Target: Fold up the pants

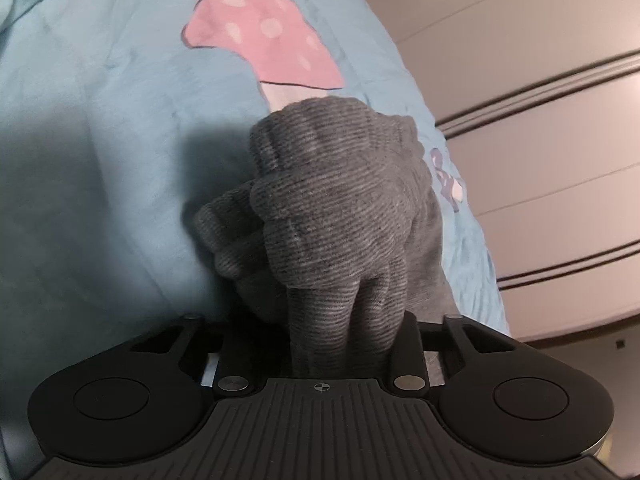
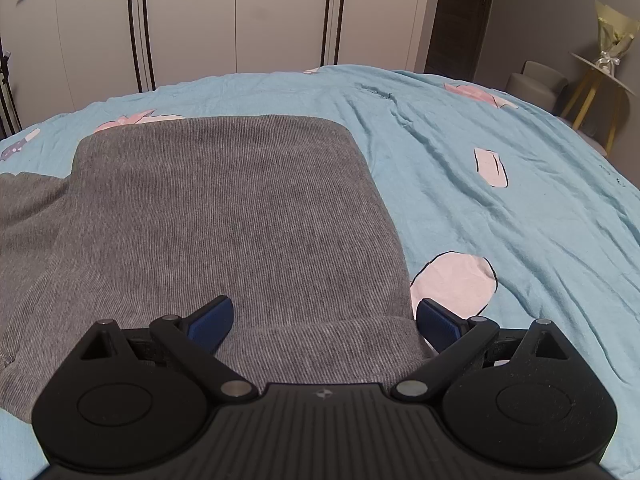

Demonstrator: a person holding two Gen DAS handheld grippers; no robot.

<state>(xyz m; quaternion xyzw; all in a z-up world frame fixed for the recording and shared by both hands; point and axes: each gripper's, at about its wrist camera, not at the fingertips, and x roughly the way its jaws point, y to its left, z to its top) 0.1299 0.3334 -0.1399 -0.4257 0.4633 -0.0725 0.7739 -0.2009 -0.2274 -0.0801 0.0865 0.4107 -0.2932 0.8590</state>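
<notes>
Pants point(image 2: 224, 208) of grey ribbed knit lie spread on the blue bedspread point(image 2: 520, 200), a broad flat panel running from the near edge toward the far side, with more cloth trailing off to the left. The knit looks soft, limp and light, so it should drape and sag wherever it is unsupported and bunch readily instead of holding a crease; it does not look slippery, and nothing about it is fragile. The left gripper point(image 1: 344, 344) is clamped on a gathered wad of the same fabric, which puckers into folds just beyond the fingers and stands up off the bedspread. The right gripper point(image 2: 324, 322) has its jaws spread wide, its blue pads point(image 2: 210, 320) either side of the near hem, not pressing it. A hold at a hem or a corner, taking all layers at once, seems best, since a pinch in mid-panel would likely lift only the top layer and drag wrinkles across the rest.
</notes>
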